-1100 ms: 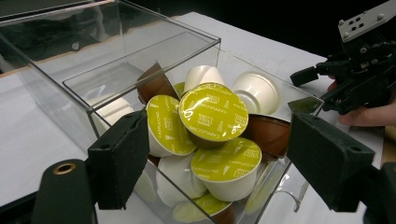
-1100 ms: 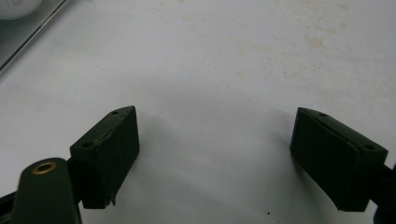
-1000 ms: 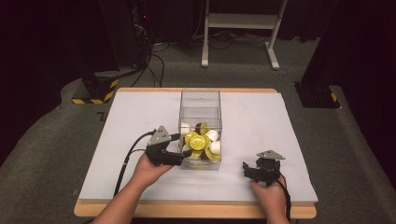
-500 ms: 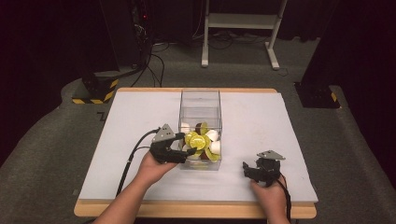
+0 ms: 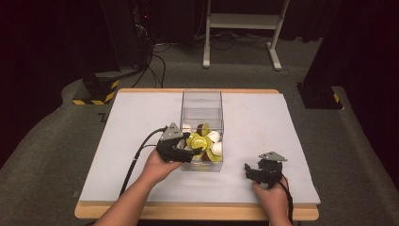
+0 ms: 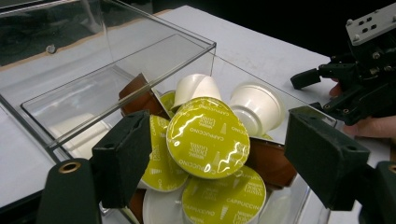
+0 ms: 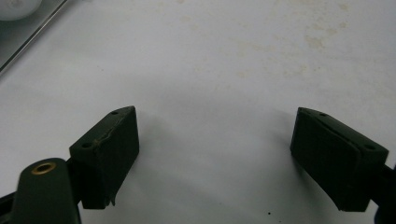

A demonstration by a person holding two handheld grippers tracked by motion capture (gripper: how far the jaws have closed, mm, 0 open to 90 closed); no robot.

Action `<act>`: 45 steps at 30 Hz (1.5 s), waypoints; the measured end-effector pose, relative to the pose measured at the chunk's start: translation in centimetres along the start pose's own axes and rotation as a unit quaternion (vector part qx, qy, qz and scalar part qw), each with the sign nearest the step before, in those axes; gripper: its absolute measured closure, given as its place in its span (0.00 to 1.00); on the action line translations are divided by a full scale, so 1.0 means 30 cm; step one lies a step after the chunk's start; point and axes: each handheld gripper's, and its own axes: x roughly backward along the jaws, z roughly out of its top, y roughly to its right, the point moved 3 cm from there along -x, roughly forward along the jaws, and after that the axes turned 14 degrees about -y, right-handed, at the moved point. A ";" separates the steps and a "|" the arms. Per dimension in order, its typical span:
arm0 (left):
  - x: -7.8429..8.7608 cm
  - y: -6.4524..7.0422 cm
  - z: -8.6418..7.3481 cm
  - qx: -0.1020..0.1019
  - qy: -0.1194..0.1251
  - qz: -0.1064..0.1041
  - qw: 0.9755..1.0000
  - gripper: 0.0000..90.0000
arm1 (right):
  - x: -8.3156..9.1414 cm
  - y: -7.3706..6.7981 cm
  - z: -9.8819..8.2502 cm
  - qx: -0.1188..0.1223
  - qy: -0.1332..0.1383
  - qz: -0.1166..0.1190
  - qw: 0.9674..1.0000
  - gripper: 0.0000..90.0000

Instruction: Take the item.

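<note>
Near the tabletop's (image 5: 141,183) front edge, towards its right corner, the right gripper (image 5: 261,171) rests on the bare white surface with its jaws spread wide and nothing between them. Further in, at the middle, the left gripper (image 5: 192,153) reaches over the near end of the clear plastic box (image 5: 202,101); its jaws have just been closing around the yellow-green capsule (image 6: 207,136) atop the pile, with gaps visible on both sides. White and brown capsules lie behind it.
</note>
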 end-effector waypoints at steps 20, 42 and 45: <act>-0.087 -0.018 -0.007 -0.015 -0.028 0.027 0.999 0.28 | 0.000 0.000 0.000 0.000 0.000 0.000 1.000 0.17; -0.101 -0.010 -0.032 -0.034 -0.042 0.032 0.998 0.35 | 0.000 0.000 0.000 0.000 0.000 0.000 1.000 0.17; -0.097 -0.007 -0.034 -0.038 -0.039 0.031 0.998 0.34 | 0.000 0.000 0.000 0.000 0.000 0.000 1.000 0.17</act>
